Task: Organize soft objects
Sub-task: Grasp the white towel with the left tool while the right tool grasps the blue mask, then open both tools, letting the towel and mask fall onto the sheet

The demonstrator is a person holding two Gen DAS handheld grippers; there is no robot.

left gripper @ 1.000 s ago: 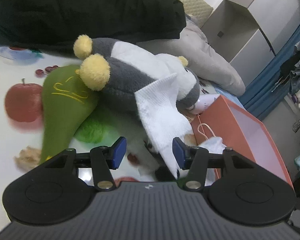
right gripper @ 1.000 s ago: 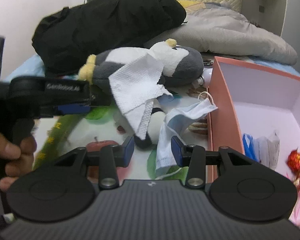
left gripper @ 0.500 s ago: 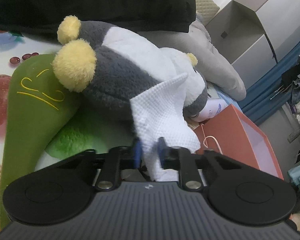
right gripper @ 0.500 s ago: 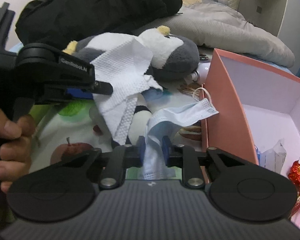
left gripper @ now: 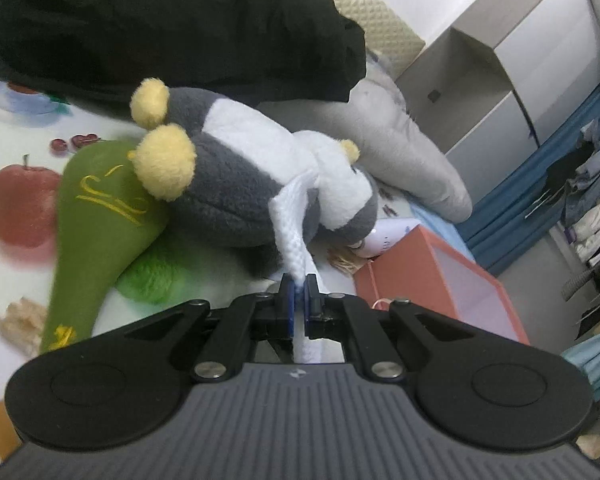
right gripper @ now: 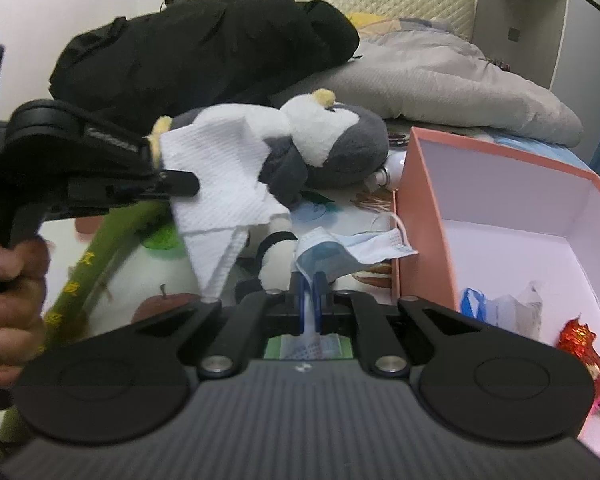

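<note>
Fruit-print bed (left gripper: pixel 8 128) — left hand-held gripper (left gripper: pixel 299 292) grips white tissue (left gripper: pixel 294 224), right hand-held gripper (right gripper: pixel 310 286) blue mask (right gripper: pixel 364 246), both angled down.

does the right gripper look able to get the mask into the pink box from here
Probably yes. The right gripper is shut on the mask, and the pink box stands just beside it with its top open and nothing between them.

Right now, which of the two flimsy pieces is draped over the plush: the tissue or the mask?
The white tissue: it lies over the plush, pinched by the left gripper. The blue mask lies beside the box, in the right gripper.
</note>
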